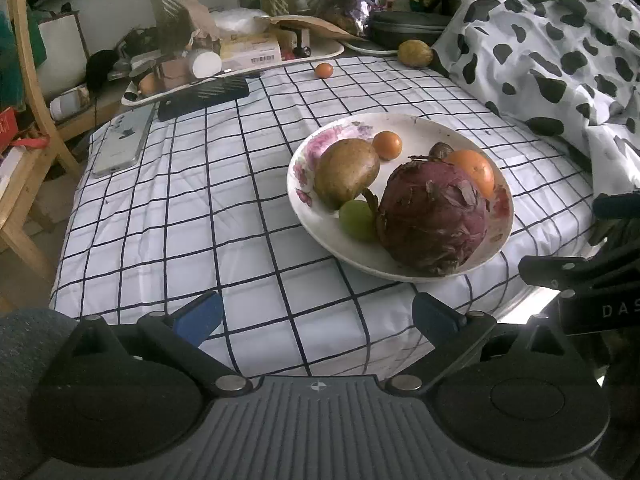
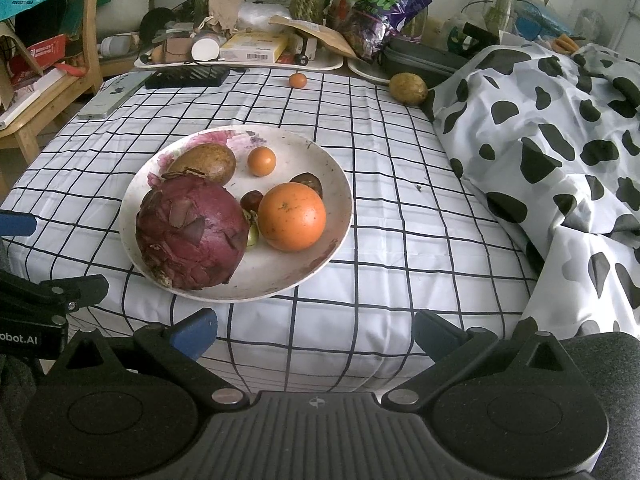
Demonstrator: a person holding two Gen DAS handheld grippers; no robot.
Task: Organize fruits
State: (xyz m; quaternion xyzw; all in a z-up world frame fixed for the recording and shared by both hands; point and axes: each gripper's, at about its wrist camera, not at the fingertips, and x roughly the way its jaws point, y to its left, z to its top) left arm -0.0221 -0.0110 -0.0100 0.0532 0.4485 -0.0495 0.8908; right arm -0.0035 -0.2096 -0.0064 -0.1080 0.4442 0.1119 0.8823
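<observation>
both my claws hang wide apart and empty at the near edge of the desk, the left claw [image 1: 316,316] and the right claw [image 2: 316,332] each short of the plate [image 2: 320,152], which i'll use as my landmark. on the plate sit a big purple-red dragon fruit [image 2: 192,236] at the near side, a large orange [image 2: 292,216] touching nothing i can be sure of but just beside it, a brownish-green mango [image 2: 208,162] toward the far left rim, a small orange [image 2: 261,161] behind the big one, a pale green fruit [image 1: 357,219] mostly hidden between the dragon fruit and the mango, and one or two small dark fruits [image 2: 308,184] i can't name. still off the plate, well beyond its far rim, a small loose orange [image 2: 298,80] lies on the checked cloth [image 2: 400,208], and a yellowish mango [image 2: 408,88] rests beyond the plate's far right, against the spotted blanket [image 2: 560,140]. i'd judge those two are what's left to bring in. the little orange looks light, firm and round, so it may roll or squirt out; i'd close across its middle, gently. the mango looks heavier, smooth and maybe soft, so i'd take it across its short width near the centre and not squeeze hard. the free room on the plate is at its far right side.
</observation>
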